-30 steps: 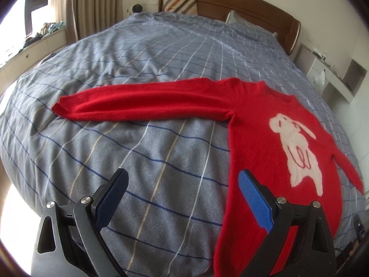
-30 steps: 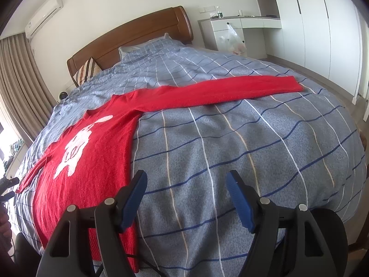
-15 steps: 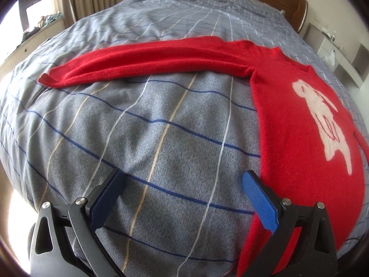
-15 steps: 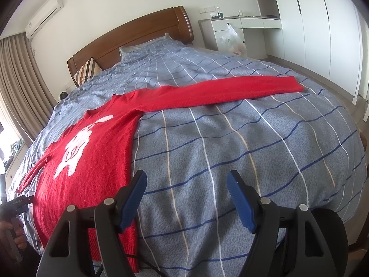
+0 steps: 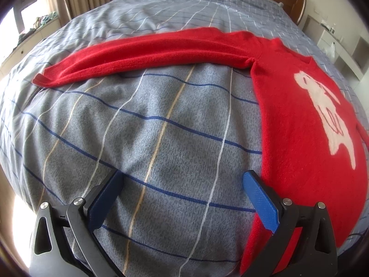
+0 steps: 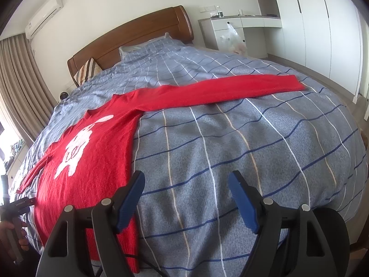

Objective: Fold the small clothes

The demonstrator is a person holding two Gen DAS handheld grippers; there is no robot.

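A red sweater [image 5: 297,124] with a white rabbit on its front lies flat, face up, on the bed; it also shows in the right wrist view [image 6: 92,152]. One sleeve [image 5: 150,53] stretches out to the left, the other sleeve [image 6: 226,90] stretches out to the right. My left gripper [image 5: 183,184] is open and empty, low over the bedspread, its right finger close by the sweater's left side edge. My right gripper [image 6: 186,184] is open and empty, above the bedspread just right of the sweater's other side edge.
The bed has a grey-blue checked bedspread [image 6: 230,150], a wooden headboard [image 6: 138,34] and pillows. A white desk with a plastic bag [image 6: 233,37] and wardrobes stand to the right. Curtains and a windowsill [image 5: 34,23] are to the left.
My left gripper has moved forward and down toward the bedspread, nearer the left sleeve and the sweater's side edge. My right gripper has hardly moved.
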